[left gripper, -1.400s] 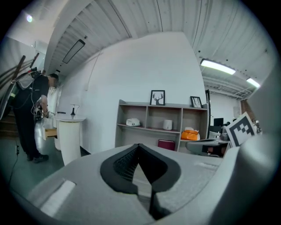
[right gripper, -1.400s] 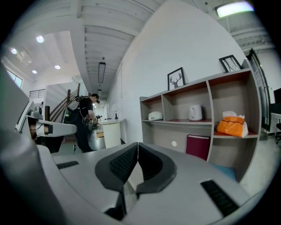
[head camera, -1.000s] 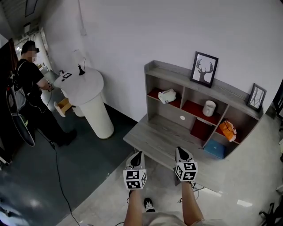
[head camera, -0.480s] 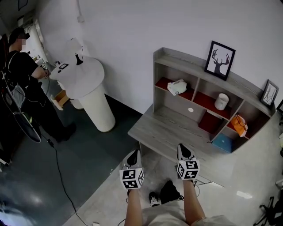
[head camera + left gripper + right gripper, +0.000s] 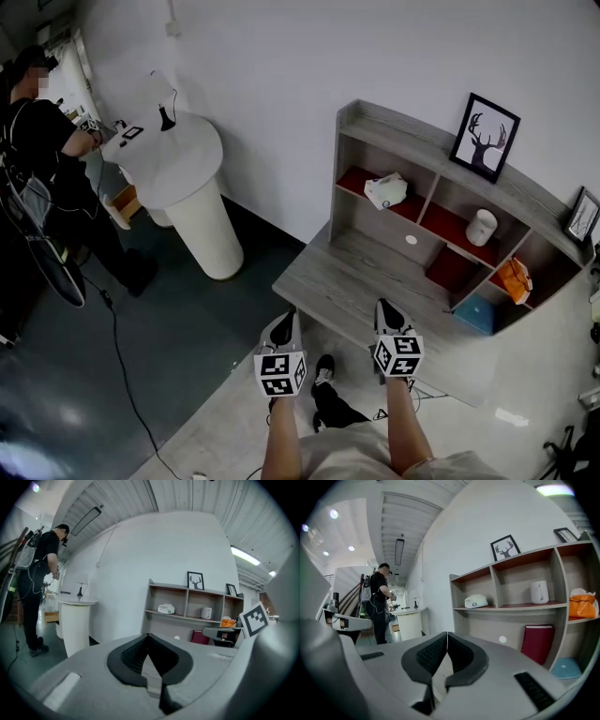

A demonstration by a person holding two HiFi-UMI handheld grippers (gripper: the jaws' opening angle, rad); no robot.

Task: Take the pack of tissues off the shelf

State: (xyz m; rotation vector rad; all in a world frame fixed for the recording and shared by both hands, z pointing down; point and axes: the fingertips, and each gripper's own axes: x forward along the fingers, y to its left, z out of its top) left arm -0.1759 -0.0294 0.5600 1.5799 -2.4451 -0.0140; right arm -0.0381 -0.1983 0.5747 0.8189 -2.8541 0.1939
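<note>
The pack of tissues [image 5: 385, 190] is a white soft pack lying in the upper left compartment of the grey shelf unit [image 5: 412, 141]. It also shows in the left gripper view as the tissues [image 5: 166, 608] and in the right gripper view as the tissues [image 5: 476, 601]. My left gripper [image 5: 286, 321] hovers at the near edge of the desk [image 5: 337, 281], shut and empty. My right gripper [image 5: 384, 307] is beside it over the desk's front, also shut with nothing held. Both are well short of the shelf. The jaw tips meet in the left gripper [image 5: 148, 634] and the right gripper [image 5: 447, 633].
The shelf also holds a white cylinder [image 5: 481, 227], an orange pack [image 5: 514, 278], a blue box [image 5: 476, 313] and a red book [image 5: 537, 641]. A framed deer picture [image 5: 484, 137] stands on top. A white pedestal table [image 5: 178, 178] and a person [image 5: 37, 150] are at the left.
The shelf has slid to the right in the head view as the person stepped along. Both grippers moved with the person and stayed shut.
</note>
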